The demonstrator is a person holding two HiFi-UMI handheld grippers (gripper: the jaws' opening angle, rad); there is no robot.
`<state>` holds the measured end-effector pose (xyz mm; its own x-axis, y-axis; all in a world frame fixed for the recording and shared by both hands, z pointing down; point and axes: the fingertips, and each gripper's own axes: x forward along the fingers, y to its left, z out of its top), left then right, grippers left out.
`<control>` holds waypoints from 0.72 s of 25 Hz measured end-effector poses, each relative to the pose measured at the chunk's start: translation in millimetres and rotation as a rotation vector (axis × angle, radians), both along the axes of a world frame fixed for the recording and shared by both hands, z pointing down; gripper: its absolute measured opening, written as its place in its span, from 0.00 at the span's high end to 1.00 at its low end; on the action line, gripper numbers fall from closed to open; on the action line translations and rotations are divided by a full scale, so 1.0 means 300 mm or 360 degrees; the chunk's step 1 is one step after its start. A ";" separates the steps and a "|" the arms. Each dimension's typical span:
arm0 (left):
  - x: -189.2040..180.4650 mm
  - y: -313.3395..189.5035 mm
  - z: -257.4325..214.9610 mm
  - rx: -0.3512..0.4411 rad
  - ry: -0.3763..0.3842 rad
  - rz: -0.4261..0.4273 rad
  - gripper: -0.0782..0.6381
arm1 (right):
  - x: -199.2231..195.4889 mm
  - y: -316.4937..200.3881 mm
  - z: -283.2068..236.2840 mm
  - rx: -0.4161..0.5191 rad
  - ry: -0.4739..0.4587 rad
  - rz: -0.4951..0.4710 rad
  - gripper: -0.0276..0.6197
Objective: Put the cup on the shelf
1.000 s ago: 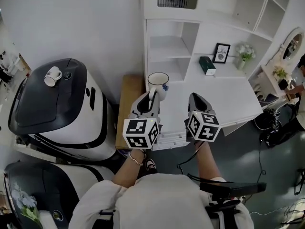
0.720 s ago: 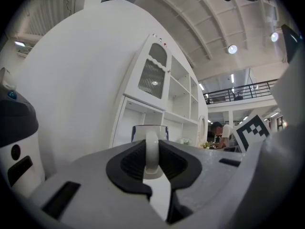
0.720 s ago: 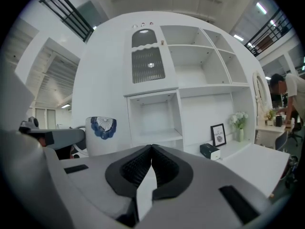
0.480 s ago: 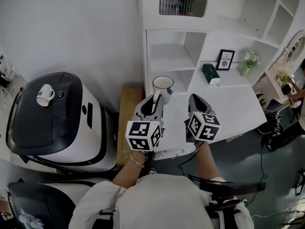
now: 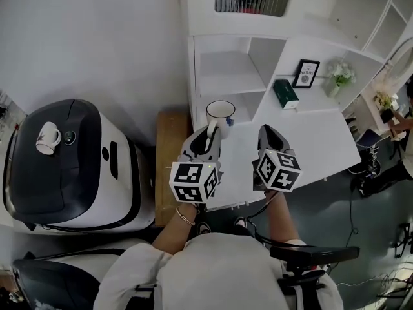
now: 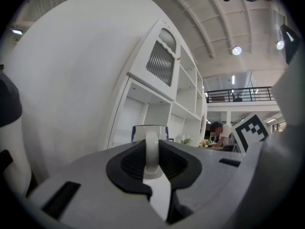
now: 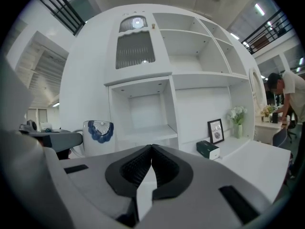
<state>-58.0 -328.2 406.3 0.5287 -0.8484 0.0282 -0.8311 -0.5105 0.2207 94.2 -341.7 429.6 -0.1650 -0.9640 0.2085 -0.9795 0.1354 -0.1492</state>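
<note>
Ahead of our left claw [image 5: 208,133] the cup [image 5: 221,112] rides upright, its handle [image 6: 151,149] clenched between the jaws. Over the last second we have carried it forward. The shelf [image 5: 227,76] stands nearer beyond the claw's tips, and the dark-topped machine [image 5: 58,154] off to the claw's left has slid further aside. Our right claw [image 5: 271,141] travels alongside, jaws pressed together on nothing. We judge the approach nearly done. What remains is reaching an open compartment ahead of the cup and setting it down.
</note>
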 end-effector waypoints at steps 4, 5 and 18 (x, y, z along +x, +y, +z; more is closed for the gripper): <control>0.024 -0.026 0.021 -0.0022 -0.0004 -0.0003 0.80 | 0.022 -0.052 0.011 -0.0013 0.0011 -0.0023 0.92; 0.030 -0.035 0.018 -0.0015 -0.0008 -0.0010 0.80 | 0.026 -0.071 0.008 -0.0009 0.0012 -0.0035 0.92; 0.128 -0.143 -0.034 0.0013 -0.0058 -0.0094 0.80 | 0.085 -0.223 0.019 -0.0029 -0.0051 -0.0170 0.92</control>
